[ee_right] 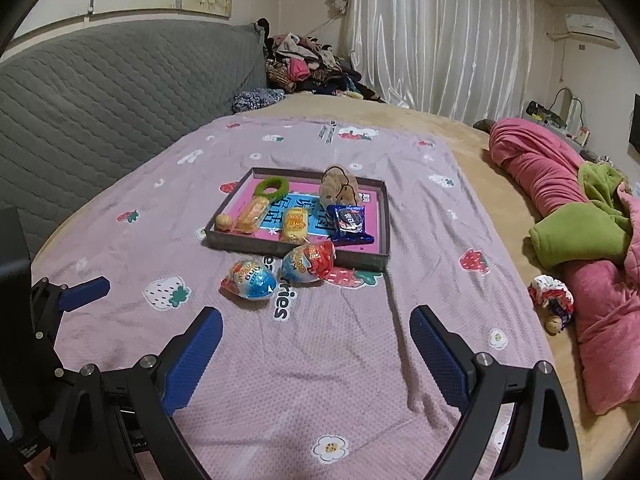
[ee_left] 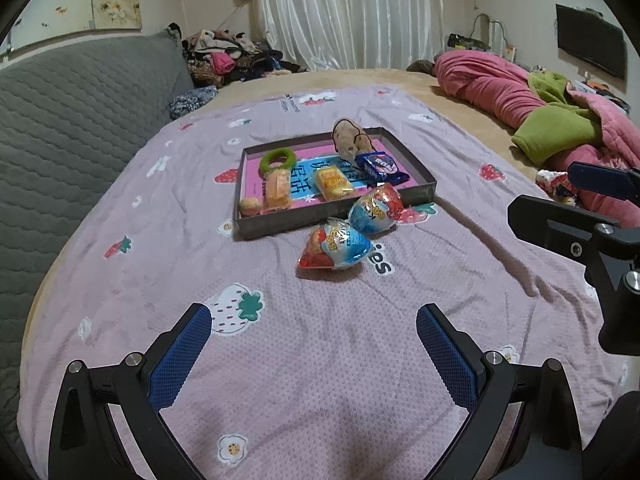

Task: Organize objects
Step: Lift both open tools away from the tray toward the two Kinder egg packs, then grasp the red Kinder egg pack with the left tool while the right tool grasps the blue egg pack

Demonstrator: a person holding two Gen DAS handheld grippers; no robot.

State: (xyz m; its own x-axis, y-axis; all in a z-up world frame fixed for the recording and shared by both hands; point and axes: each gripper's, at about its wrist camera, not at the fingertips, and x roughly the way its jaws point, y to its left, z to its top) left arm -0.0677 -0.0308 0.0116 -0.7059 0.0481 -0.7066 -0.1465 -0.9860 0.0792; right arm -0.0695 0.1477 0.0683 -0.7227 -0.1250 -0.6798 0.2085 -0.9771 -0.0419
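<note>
My left tool (ee_left: 314, 350) hangs over the pink strawberry-print blanket (ee_left: 320, 380) with its blue pads spread wide and nothing between them. My right tool (ee_right: 316, 354) is just the same, wide apart and empty, a little above the blanket; in the left view its dark frame shows at the right edge.

Just ahead of both tools lie two egg-shaped snack packs in red and blue foil. The nearer egg pack (ee_left: 334, 250) rests on the blanket beside the printed lettering. The farther egg pack (ee_left: 378, 208) leans against the front wall of the tray (ee_left: 280, 226), touching it from outside.

The tray is a shallow dark box with a pink and blue printed floor, sitting flat on the blanket. Inside, along the front left corner, there is a small round bun (ee_left: 250, 205), and right next to it an orange wrapped cake (ee_left: 277, 188). A yellow wrapped cake (ee_left: 334, 185) lies near the middle. A blue biscuit packet (ee_left: 380, 166) sits toward the right side. Behind these, a green ring (ee_left: 277, 160) lies at the back left, and a brown plush toy (ee_left: 352, 140) stands at the back right.

Beyond the tray, the bed carries a rolled pink quilt (ee_right: 540, 176) with a green blanket (ee_right: 580, 232) well off to the right, and a grey quilted headboard (ee_left: 80, 120) to the left.
</note>
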